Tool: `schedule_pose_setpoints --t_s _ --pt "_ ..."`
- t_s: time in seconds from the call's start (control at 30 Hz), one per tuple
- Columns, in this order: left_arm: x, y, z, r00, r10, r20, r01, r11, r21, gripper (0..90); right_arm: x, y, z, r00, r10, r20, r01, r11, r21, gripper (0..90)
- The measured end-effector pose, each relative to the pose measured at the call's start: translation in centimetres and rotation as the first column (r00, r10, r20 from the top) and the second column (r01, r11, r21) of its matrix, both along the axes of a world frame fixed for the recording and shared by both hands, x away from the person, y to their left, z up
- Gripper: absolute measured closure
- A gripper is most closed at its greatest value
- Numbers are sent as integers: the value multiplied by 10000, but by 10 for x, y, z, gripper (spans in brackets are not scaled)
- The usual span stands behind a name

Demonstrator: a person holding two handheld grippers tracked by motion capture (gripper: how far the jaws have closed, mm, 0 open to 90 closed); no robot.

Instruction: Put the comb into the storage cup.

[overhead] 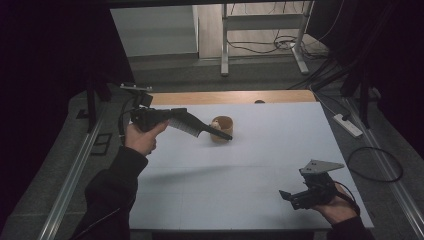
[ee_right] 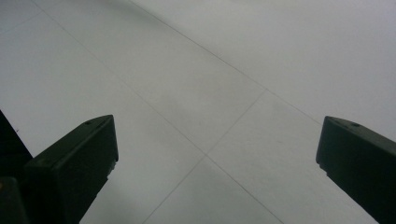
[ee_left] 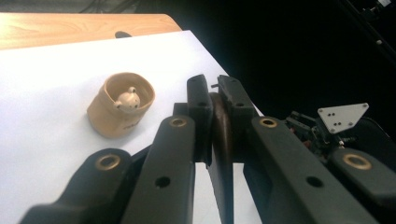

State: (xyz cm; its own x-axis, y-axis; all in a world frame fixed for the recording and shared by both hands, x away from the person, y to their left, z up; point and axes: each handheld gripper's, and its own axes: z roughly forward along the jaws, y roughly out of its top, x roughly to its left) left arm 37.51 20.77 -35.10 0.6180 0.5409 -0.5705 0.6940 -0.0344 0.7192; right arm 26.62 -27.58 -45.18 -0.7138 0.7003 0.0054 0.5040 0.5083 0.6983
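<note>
A tan cup (overhead: 221,123) with a small bear figure (ee_left: 127,99) inside stands on the white table (overhead: 250,170), left of its middle. My left gripper (overhead: 224,134) reaches in from the left, raised above the table, with its tip over the cup's near side. In the left gripper view its pads (ee_left: 200,100) are shut on a thin dark brown piece (ee_left: 222,140); what that piece is I cannot tell, and the cup (ee_left: 119,116) lies ahead to the left. My right gripper (overhead: 289,197) is low at the table's front right, with its jaws (ee_right: 217,135) wide open over bare white surface.
A strip of wooden tabletop (overhead: 230,96) runs behind the white sheet. On the floor to the right lie a power strip (overhead: 347,125) and a looped cable (overhead: 376,165). A metal rail (overhead: 70,180) runs along the left side. A grey frame (overhead: 225,45) stands beyond the table.
</note>
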Motion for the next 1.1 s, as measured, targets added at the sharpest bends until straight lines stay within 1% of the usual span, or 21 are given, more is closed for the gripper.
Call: schedule_pose_setpoints --t_s 0.13,0.2,0.43,0.57,0.77,1.1 --pt "4 -1 6 10000 69 68 -69 9999 78 838 -2 -4 0 9999 -121 7 121 9999 18 0" --pt "6 -1 8 9999 121 77 -123 9998 142 838 -4 -8 0 9996 -271 -21 271 9996 41 0" --pt "14 -2 17 9994 308 142 -314 9986 419 838 -9 -16 1 9981 -608 -63 609 9981 108 0" --pt "18 -3 21 9991 394 186 -404 9976 565 839 -11 -19 1 9974 -713 -75 714 9973 160 0" --pt "23 -5 23 9987 478 202 -490 9965 675 838 -15 -24 1 9951 -988 -83 990 9948 257 0" --pt "31 -7 27 9977 631 257 -650 9944 828 838 -20 -31 2 9923 -1234 -101 1237 9914 416 0"
